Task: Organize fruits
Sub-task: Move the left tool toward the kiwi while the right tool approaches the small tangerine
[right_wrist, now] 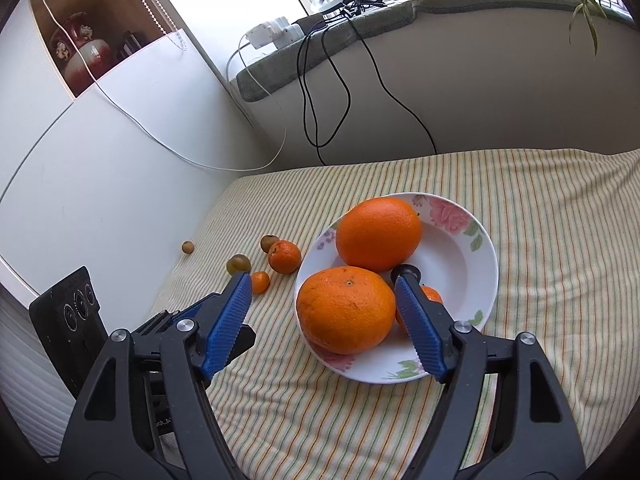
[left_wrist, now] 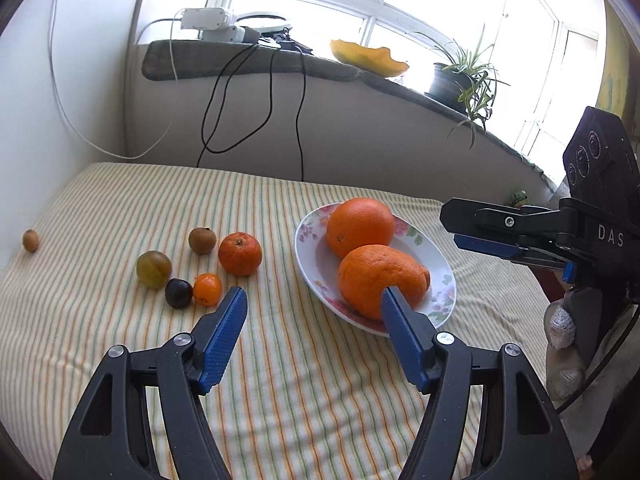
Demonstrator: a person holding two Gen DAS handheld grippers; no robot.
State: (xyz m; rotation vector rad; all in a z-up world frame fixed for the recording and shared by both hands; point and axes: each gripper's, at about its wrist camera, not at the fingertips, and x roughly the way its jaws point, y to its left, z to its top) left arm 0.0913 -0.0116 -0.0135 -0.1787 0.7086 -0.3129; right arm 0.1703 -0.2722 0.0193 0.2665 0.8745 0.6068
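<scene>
The left gripper [left_wrist: 314,294], jaws spread and holding nothing, is held above the striped cloth [left_wrist: 120,200]; the right gripper [right_wrist: 324,284], marked "DAS", is likewise parted. Two oranges [left_wrist: 360,226] are seen on the floral plate [left_wrist: 440,256], the nearer lying lengthwise toward the right.

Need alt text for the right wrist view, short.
Open right gripper hovers over a floral plate holding two big oranges, a smaller orange fruit behind one finger. Five small fruits lie left on the striped cloth.
</scene>
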